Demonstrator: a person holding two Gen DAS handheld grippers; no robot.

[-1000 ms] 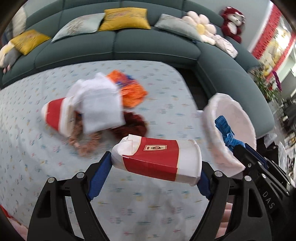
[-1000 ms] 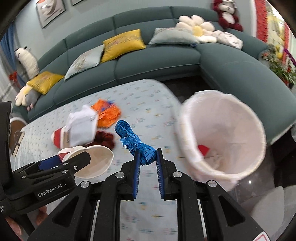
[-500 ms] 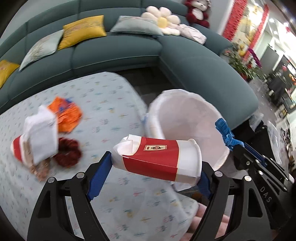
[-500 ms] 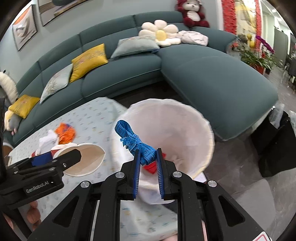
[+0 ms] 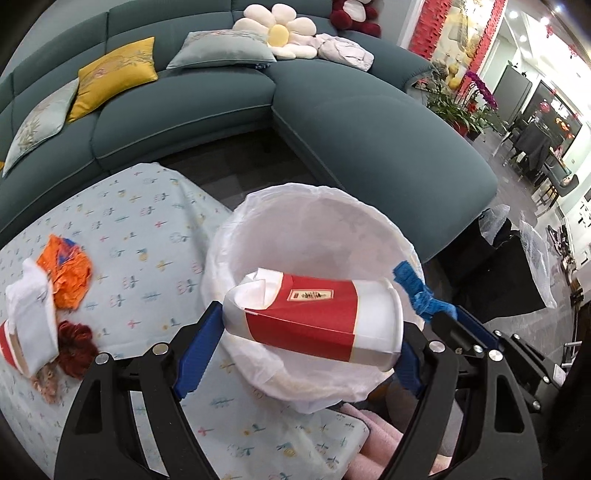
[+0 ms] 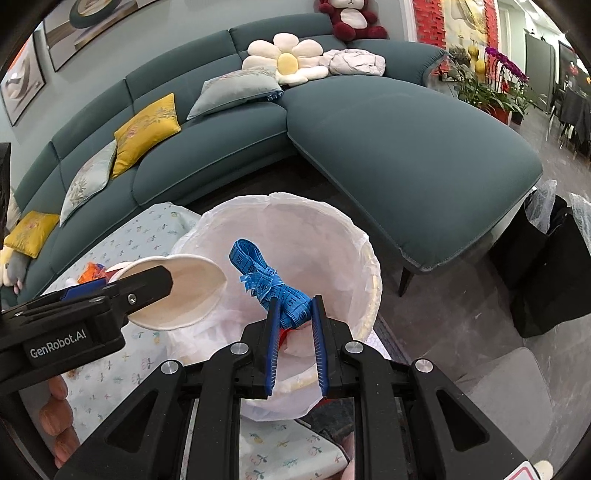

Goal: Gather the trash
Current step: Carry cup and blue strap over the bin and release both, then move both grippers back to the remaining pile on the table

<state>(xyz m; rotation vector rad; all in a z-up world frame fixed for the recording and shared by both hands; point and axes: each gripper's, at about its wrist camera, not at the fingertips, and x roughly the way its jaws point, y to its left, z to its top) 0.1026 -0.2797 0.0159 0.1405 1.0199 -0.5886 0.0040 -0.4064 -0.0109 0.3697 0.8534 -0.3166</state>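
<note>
So both claws are loaded and sitting over the bin (image 5: 332,236), which has a white bag liner and stands just off the right edge of the table (image 5: 147,236) with the flowery cloth. The left claw (image 5: 299,354) is spread wide but clamped on a crushed red and white paper cup (image 5: 314,321), held sideways by its two ends, right above the bin's mouth. The right claw (image 6: 293,325) is nearly together, pinching a bundled blue tape measure (image 6: 266,280) whose loop sticks up and away over the bin opening. From the right camera you can see a bit of red trash already down inside the liner, mostly hidden by the claw fingers.

Stuff left on the table, far left in the left view: an orange wrapper (image 5: 70,273), a white paper bag (image 5: 31,321) lying over another red cup (image 5: 7,345), and a dark red scrunchie-looking thing (image 5: 75,343) just beside them. Can't tell what the brownish bit near it is.

Around: a big teal corner sofa (image 6: 388,140) past the bin with yellow and grey cushions, a flower pillow (image 6: 286,61) and a red teddy bear (image 6: 349,18). Black bags (image 6: 546,266) sit on the floor to the right. The cup blocks most of the bin's inside in the left view.
</note>
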